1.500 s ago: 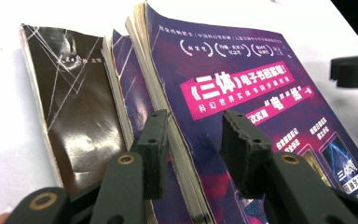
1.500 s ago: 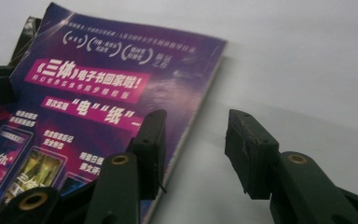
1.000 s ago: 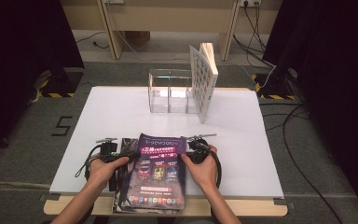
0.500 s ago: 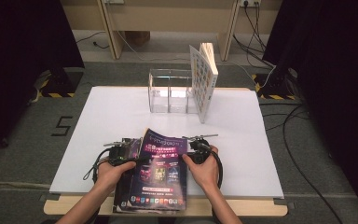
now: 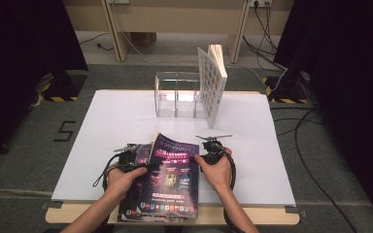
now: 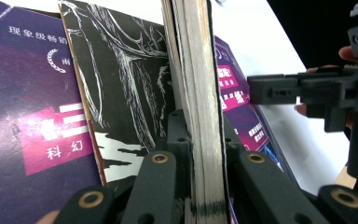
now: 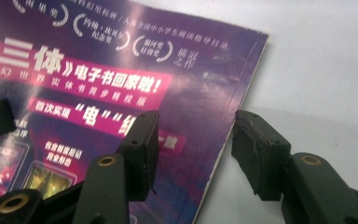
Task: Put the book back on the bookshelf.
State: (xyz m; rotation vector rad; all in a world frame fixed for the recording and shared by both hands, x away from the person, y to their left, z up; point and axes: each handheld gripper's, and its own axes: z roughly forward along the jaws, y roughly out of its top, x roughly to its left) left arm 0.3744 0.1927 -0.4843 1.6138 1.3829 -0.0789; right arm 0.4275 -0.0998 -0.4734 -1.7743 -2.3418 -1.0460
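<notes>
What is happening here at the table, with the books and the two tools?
A person holds a tool in each hand at the near edge of the white table. The left tool has just closed on the page edge of the top purple book, which lies on another book. The right tool straddles that book's right edge, its jaws opening, not pressing. A clear organizer and an upright book stand farther back.

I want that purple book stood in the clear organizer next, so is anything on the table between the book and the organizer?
Nothing visible stands in the way. The white table is bare between the purple book and the clear organizer. A patterned book stands upright at the organizer's right end. The left gripper is clamped on the purple book's page block.
</notes>
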